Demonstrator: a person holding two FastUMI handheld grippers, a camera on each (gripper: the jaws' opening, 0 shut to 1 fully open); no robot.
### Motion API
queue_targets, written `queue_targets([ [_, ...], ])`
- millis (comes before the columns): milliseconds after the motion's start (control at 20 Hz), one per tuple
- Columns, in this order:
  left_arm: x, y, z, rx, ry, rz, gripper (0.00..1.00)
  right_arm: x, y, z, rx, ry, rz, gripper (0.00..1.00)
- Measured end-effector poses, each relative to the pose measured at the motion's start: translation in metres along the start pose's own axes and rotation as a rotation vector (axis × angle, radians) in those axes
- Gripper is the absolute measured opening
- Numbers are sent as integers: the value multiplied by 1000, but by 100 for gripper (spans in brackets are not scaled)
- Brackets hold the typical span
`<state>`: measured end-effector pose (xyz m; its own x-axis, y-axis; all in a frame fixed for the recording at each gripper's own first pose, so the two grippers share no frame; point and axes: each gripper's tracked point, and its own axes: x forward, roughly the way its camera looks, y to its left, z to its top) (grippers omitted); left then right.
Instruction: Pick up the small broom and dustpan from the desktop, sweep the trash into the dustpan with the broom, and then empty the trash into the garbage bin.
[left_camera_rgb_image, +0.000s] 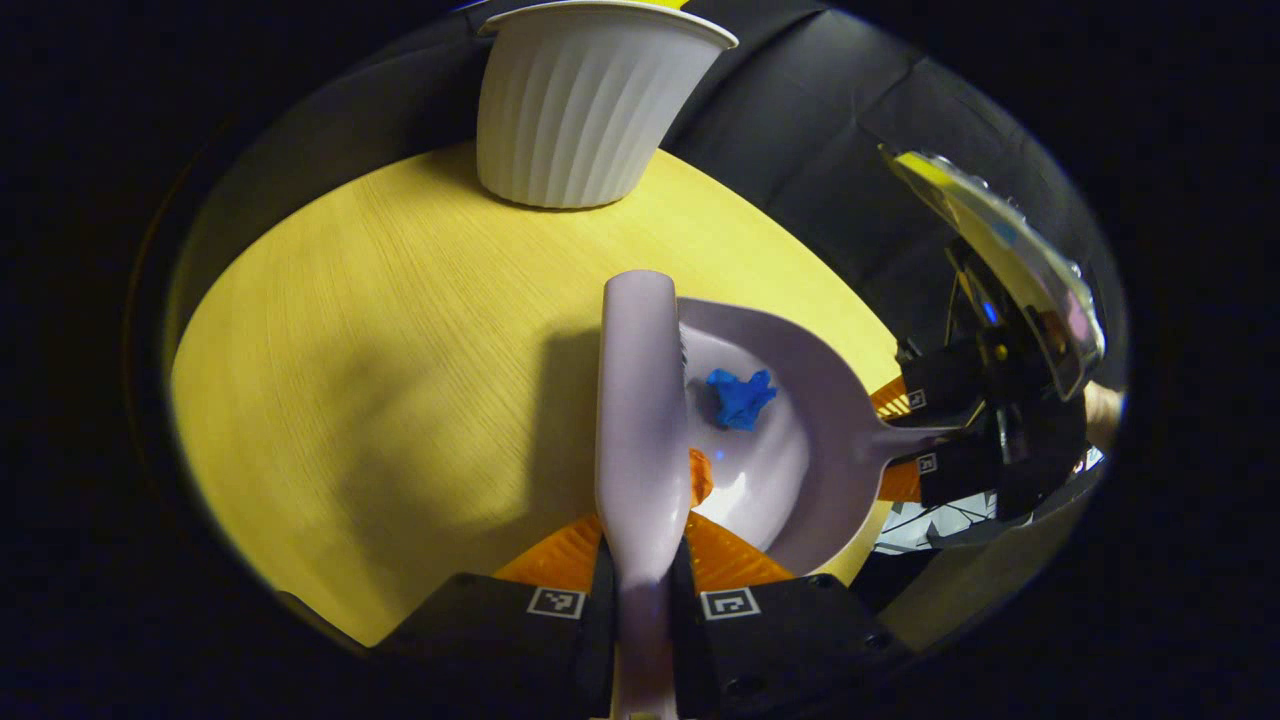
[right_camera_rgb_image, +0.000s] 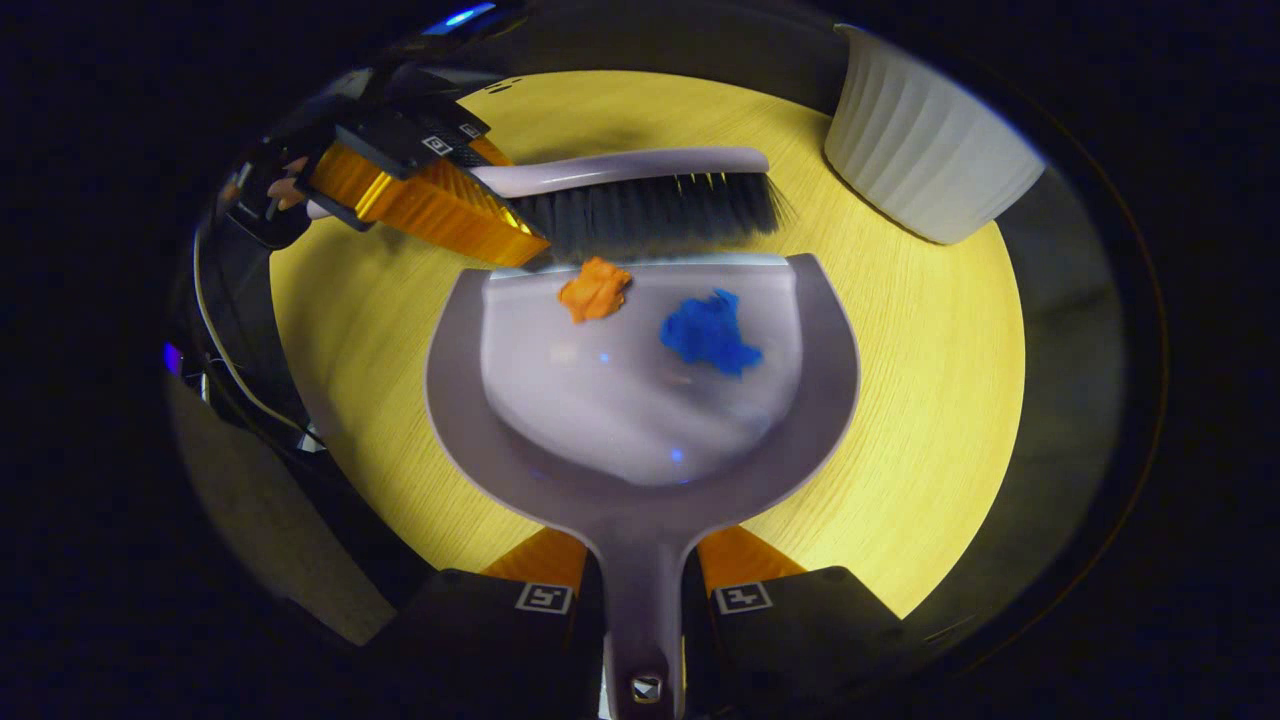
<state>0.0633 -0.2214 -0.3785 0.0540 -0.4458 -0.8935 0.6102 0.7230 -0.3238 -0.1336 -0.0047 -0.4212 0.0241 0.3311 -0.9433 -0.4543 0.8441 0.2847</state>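
Where the left gripper view looks down along its own fingers, the left claw (left_camera_rgb_image: 640, 590) pinches the broom (left_camera_rgb_image: 640, 400) by its handle at the bottom centre, the broom's back running up the middle of the frame. Just to its right lies the dustpan (left_camera_rgb_image: 800, 420), with a blue scrap (left_camera_rgb_image: 742, 398) inside and an orange scrap (left_camera_rgb_image: 699, 478) peeking out beside the broom. The right claw (left_camera_rgb_image: 915, 435) clamps the dustpan's handle at the right edge. A white ribbed bin (left_camera_rgb_image: 580, 110) stands on the yellow counter (left_camera_rgb_image: 400, 380) at the top.

In the right gripper view, the right claw (right_camera_rgb_image: 642, 600) grips the dustpan (right_camera_rgb_image: 640, 400) handle at bottom centre. The orange scrap (right_camera_rgb_image: 596, 289) and blue scrap (right_camera_rgb_image: 710, 332) sit inside, near the dustpan's front lip. The broom (right_camera_rgb_image: 640, 200) bristles touch that lip, held by the left claw (right_camera_rgb_image: 470, 185) at upper left. The bin (right_camera_rgb_image: 925, 160) is at upper right on the counter (right_camera_rgb_image: 930, 400).
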Motion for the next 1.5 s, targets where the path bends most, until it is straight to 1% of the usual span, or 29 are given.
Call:
queue_targets([
  [50,-12,7,8,8,-9,30,28,4,-1,-4,10,-7,-4,37],
  [100,-5,3,5,8,-23,60,28,4,-2,-6,23,-16,-7,39],
  [150,-4,2,1,12,-40,95,29,4,-4,-8,41,-30,-10,39],
  [200,-5,5,0,16,-60,133,28,3,-3,-8,64,-46,-11,37],
  [350,-26,21,-2,26,-115,249,28,-4,3,-8,141,-81,-18,37],
  [450,-39,29,-7,14,-146,294,28,-12,5,-10,202,-83,-37,37],
  [550,-40,25,-16,-17,-158,318,28,-21,5,-11,258,-77,-69,37],
  [650,-46,28,-24,-68,-170,338,27,-23,2,-4,292,-88,-101,37],
  [700,-48,30,-26,-92,-174,346,28,-25,-1,0,310,-96,-119,39],
  [750,-51,32,-31,-107,-178,353,26,-27,-1,2,331,-105,-133,36],
  [850,-57,42,-40,-135,-180,383,28,-37,-3,12,364,-131,-158,36],
  [900,-60,44,-47,-150,-183,395,27,-40,-5,17,377,-139,-169,39],
  [950,-64,45,-50,-165,-187,405,28,-38,-2,12,386,-146,-185,36],
  [1150,-73,58,-72,-238,-201,432,28,-30,1,13,389,-175,-258,36],
  [1200,-77,62,-81,-253,-207,439,28,-29,2,13,390,-185,-268,39],
  [1250,-80,67,-90,-263,-212,446,28,-27,1,12,393,-191,-275,36],
  [1300,-84,72,-96,-271,-216,453,27,-25,1,13,400,-194,-279,37],
  [1350,-86,75,-101,-280,-217,457,28,-25,2,13,410,-197,-286,36],
  [1400,-88,79,-107,-290,-218,459,28,-23,3,13,420,-191,-292,34],
  [1450,-91,82,-112,-299,-217,462,28,-25,5,13,422,-187,-305,37],
  [1500,-94,87,-116,-305,-219,467,28,-24,5,13,416,-180,-321,36],
])
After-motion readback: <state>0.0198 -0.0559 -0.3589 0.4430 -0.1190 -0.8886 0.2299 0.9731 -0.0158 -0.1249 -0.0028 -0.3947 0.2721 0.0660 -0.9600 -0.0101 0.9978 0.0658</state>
